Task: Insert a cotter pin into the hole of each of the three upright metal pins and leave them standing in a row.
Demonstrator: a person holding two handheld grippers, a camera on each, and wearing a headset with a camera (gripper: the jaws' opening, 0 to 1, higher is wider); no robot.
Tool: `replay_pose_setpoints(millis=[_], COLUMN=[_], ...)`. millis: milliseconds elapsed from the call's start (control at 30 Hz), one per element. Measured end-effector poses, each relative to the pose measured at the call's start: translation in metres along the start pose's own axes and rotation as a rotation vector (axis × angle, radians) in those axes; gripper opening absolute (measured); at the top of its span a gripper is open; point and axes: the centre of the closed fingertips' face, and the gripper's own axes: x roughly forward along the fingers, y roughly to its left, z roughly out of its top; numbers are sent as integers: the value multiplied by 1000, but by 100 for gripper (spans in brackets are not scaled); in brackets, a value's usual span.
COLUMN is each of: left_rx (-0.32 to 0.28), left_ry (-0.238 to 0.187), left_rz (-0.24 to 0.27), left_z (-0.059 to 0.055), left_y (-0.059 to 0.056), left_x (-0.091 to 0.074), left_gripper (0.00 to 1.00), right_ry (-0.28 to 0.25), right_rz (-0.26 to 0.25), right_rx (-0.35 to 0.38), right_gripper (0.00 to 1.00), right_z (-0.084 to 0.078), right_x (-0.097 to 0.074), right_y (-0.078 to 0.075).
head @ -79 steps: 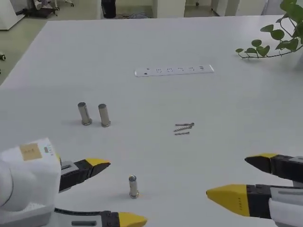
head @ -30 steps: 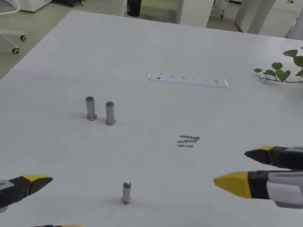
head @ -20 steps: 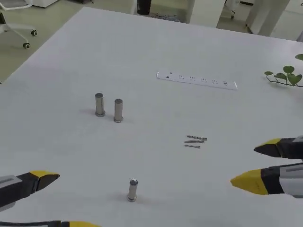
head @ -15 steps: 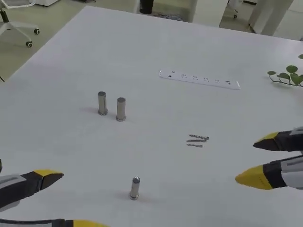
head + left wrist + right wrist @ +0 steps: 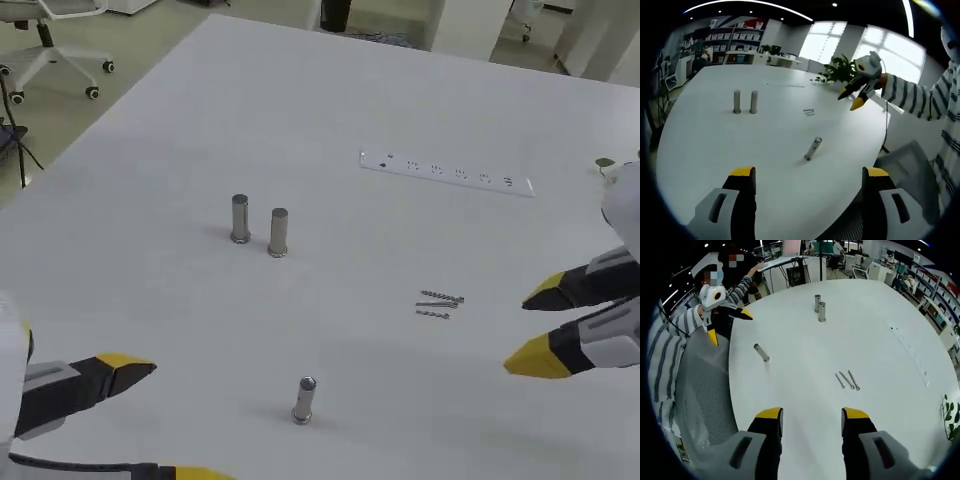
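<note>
While both grippers hang above the white counter (image 5: 420, 90) in the head view, the left gripper (image 5: 188, 422) sits at the bottom left with its jaws spread wide and nothing between them, and the right gripper (image 5: 517, 335) comes in from the right edge, jaws likewise apart and empty. Three cotter pins (image 5: 438, 304) lie side by side on the counter, near the right gripper's tips but not touching them. Two metal pins (image 5: 259, 225) stand upright just beside each other farther back, and a third metal pin (image 5: 305, 400) stands alone, well apart from them, close to the left gripper. A power strip (image 5: 447, 173) lies beyond the cotter pins. From the left gripper view, the released jaws frame the third metal pin (image 5: 813, 148), with the two metal pins (image 5: 745, 102) and the cotter pins (image 5: 808, 112) behind it; the right gripper (image 5: 856, 92) is raised at the right, held by a hand in a striped sleeve (image 5: 912, 97), with a plant (image 5: 840, 70) past it. From the right gripper view, the open jaws point toward the cotter pins (image 5: 846, 380), which lie just ahead, while the left gripper (image 5: 730, 328) hovers at the counter's left edge near the third metal pin (image 5: 761, 352).
</note>
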Motion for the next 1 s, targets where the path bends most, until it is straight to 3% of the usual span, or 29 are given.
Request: replay_pose_setpoints(millis=[467, 733, 1000], left_rx=[-20, -23, -38], left_ry=[-5, -40, -27], left_rz=[-1, 25, 38], left_z=[1, 14, 11], left_y=[-9, -4, 1], left_x=[1, -5, -7], left_gripper=[84, 82, 78], right_ry=[17, 37, 66], right_rz=[22, 26, 13], right_rx=[-88, -163, -191], right_gripper=[33, 22, 10], right_z=[18, 23, 17], right_x=[35, 58, 77], right_y=[-23, -34, -49])
